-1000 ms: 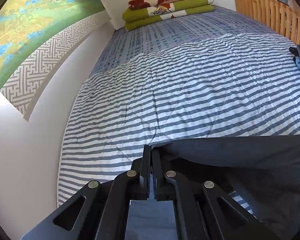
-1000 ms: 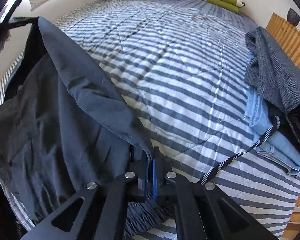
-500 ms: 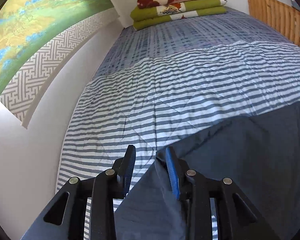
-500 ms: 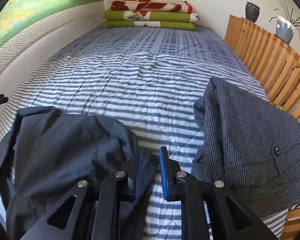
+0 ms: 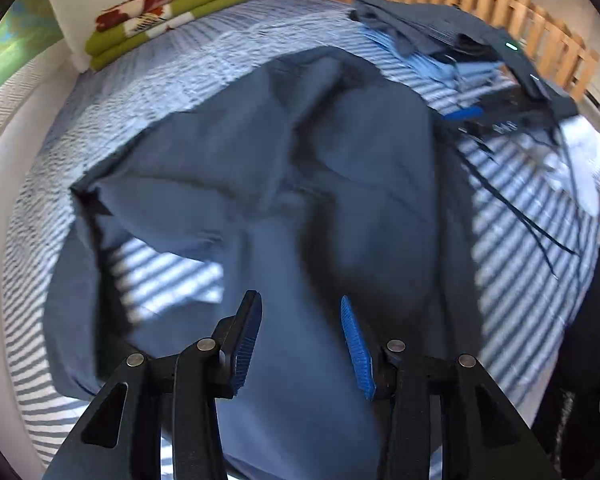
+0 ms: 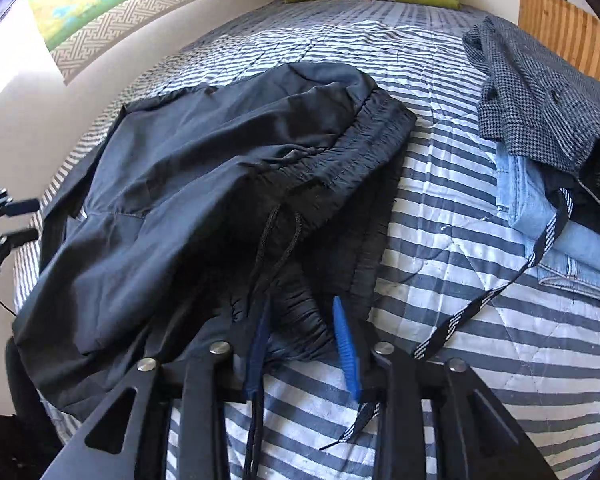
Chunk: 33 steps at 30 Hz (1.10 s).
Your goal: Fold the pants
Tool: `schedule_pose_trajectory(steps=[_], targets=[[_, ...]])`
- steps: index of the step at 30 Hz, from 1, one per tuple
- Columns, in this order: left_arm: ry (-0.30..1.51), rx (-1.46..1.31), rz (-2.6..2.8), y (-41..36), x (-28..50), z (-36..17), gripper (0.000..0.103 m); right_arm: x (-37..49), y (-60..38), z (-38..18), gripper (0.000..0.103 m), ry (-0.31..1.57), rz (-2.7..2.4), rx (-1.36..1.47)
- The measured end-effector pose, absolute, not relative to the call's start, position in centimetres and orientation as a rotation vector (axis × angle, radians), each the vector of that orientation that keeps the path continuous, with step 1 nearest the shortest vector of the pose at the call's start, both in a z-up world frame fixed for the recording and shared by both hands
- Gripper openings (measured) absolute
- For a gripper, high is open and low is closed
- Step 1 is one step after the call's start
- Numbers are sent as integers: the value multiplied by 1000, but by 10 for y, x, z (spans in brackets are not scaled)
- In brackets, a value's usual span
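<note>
1. My left tongs have just been opening; a second ago they pinched the dark pants, and now they hang released above the cloth, nothing between the pads.
2. My right tongs have just been opening too; the waistband lies bunched right ahead of them, unpinched.
3. The pants now lie heaped on the striped bed, left of the clothes pile.
4. I judge one fold dropped; smoothing and another fold remain.
</note>
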<state>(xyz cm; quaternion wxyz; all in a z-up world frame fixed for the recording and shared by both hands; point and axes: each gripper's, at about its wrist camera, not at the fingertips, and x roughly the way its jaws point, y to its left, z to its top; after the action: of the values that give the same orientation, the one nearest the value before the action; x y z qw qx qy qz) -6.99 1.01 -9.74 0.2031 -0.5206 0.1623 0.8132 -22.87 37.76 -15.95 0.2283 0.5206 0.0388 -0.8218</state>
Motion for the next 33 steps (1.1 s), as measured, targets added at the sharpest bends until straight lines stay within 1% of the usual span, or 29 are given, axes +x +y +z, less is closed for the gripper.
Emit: schedule_pose_trajectory(steps=[2,4,5,7,9,10,11,12,13,14,15,16,17,20,22,24,25,26,27,28,29,31,33], targets=[[466,-1456,2196,37,-45,-113,45,-232,373,-167,35,124,-2239,1444],[567,-1434,2208,61,-35,-125,46,-238,373,-175,36,84,-2237,1466],[599,-1434,2228,71,-38,-130,48,-240,375,-176,36,48,-2234,1472],[628,-1434,2268,83,-53,-140,50,-242,379,-174,37,-7,-2209,1473],[653,-1456,2297,88,-76,-150,50,-242,382,-177,38,5,-2213,1482],[650,-1471,2292,90,-86,-156,45,-242,383,-178,38,-5,-2210,1487],[662,-1484,2295,91,-94,-162,18,-241,383,-178,38,-31,-2217,1484],[653,-1513,2326,87,-102,-165,4,-239,384,-178,38,-54,-2224,1483],[588,-1545,2329,79,-111,-163,2,-237,384,-177,36,-60,-2229,1483],[493,-1568,2326,70,-118,-160,2,-233,385,-175,23,-54,-2241,1484],[443,-1576,2352,61,-124,-156,2,-229,387,-172,17,-52,-2235,1481],[445,-1573,2388,54,-127,-151,2,-223,389,-165,15,-63,-2225,1459],[450,-1572,2411,49,-129,-147,2,-216,394,-159,7,-74,-2222,1442],[386,-1585,2442,32,-137,-135,2,-188,403,-135,5,-69,-2212,1386],[306,-1592,2420,24,-139,-127,2,-169,406,-121,5,-48,-2195,1349],[309,-1567,2424,25,-133,-119,4,-149,411,-107,5,-64,-2180,1307],[354,-1558,2428,28,-127,-117,5,-138,415,-100,5,-81,-2165,1275],[405,-1544,2430,32,-121,-115,8,-127,416,-95,5,-80,-2150,1243],[463,-1530,2437,34,-114,-113,16,-114,414,-93,5,-27,-2135,1224],[510,-1504,2472,36,-104,-109,35,-100,410,-97,5,54,-2121,1234],[513,-1470,2495,36,-95,-104,51,-93,410,-103,7,114,-2115,1275],[451,-1412,2473,37,-72,-94,53,-83,408,-121,8,182,-2100,1365],[455,-1371,2416,44,-45,-92,53,-81,411,-129,8,186,-2123,1383]])
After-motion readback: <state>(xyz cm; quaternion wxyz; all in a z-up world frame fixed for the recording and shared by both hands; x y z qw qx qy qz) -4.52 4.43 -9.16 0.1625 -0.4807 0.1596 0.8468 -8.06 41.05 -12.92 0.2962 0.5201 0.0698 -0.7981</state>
